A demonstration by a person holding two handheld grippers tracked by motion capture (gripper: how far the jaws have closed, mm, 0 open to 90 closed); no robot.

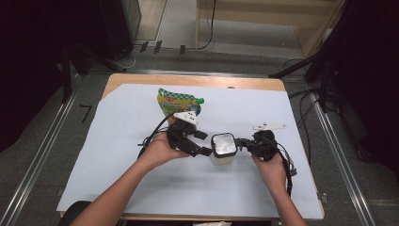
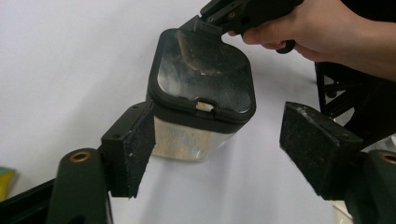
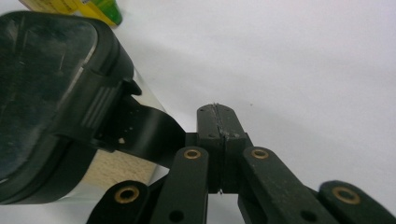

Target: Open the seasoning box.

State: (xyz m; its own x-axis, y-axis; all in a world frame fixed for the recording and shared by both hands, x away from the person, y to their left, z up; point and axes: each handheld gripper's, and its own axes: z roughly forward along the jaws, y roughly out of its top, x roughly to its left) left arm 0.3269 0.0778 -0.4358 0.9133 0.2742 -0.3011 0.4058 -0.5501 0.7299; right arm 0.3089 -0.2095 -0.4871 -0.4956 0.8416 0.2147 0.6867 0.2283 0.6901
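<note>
Clear, black-lidded container (image 1: 223, 149) between two grippers on tabletop (image 1: 141, 179).
Left gripper (image 2: 219, 140) open, jaws straddling container; right gripper (image 3: 218, 126) fully closed against its lid tab.

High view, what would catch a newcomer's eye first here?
A clear jar with a black lid stands mid-table on the white sheet, flanked by two hand-held grippers. The left gripper brackets it with fingers apart; the right gripper is shut beside the lid. A green-yellow pouch lies behind.
</note>
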